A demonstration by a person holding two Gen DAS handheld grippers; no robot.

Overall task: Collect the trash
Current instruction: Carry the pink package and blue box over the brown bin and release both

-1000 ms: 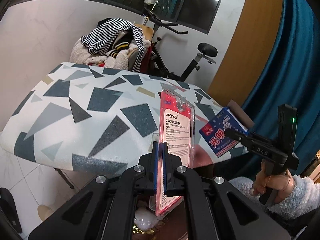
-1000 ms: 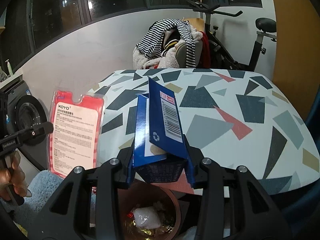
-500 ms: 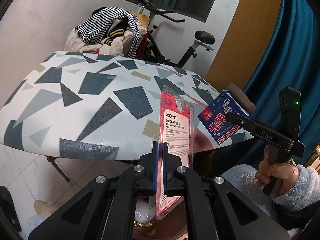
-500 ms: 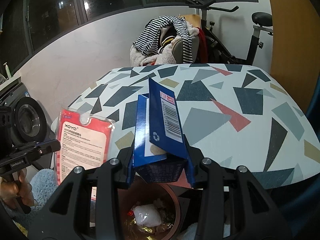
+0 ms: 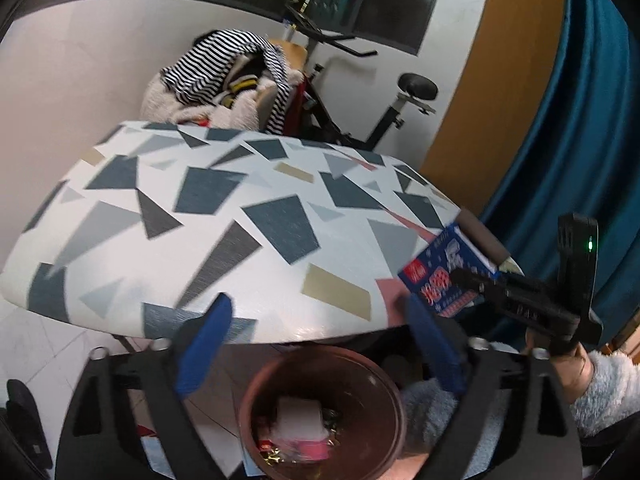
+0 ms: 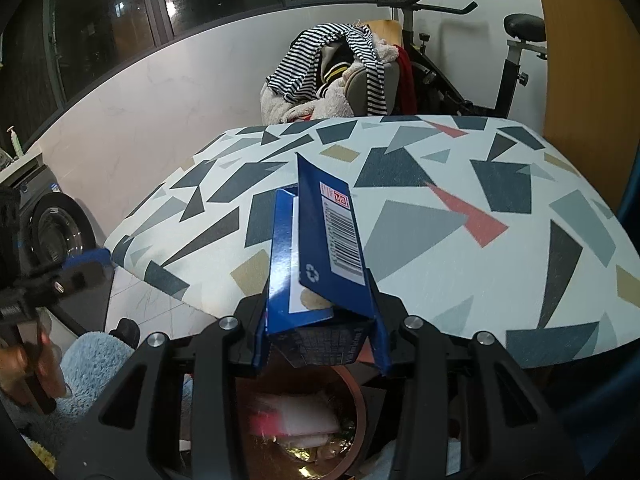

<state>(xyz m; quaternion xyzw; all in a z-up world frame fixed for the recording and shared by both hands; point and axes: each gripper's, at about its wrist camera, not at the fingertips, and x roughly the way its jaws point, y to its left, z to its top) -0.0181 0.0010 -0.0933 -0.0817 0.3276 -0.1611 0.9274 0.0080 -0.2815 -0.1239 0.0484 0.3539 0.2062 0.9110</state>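
My left tongs (image 5: 316,344) have just been opening and now stand spread wide, nothing between the blue pads (image 5: 204,344). Straight below them, at 6 o'clock in the left view, sits the brown bin (image 5: 320,412), and inside it lies a blurred red-and-white packet (image 5: 300,428) among gold wrappers — I cannot make out more of it than that.

My right tongs (image 6: 320,320) are pinching a blue box (image 6: 316,248), one pad on each side wall, the box pointing away from me toward 12 o'clock with its barcode face on the right. Its top flap is open. The bin (image 6: 356,396) shows under this box too, at 6 o'clock, partly hidden by the tongs.

From the left view the same box (image 5: 448,276) is at 3 o'clock, just past the table's near edge. The table (image 5: 208,216) with the triangle-patterned cloth fills the middle, running toward 12 o'clock — behind it a chair piled with striped clothes (image 5: 224,68) and an exercise bike (image 5: 360,92).
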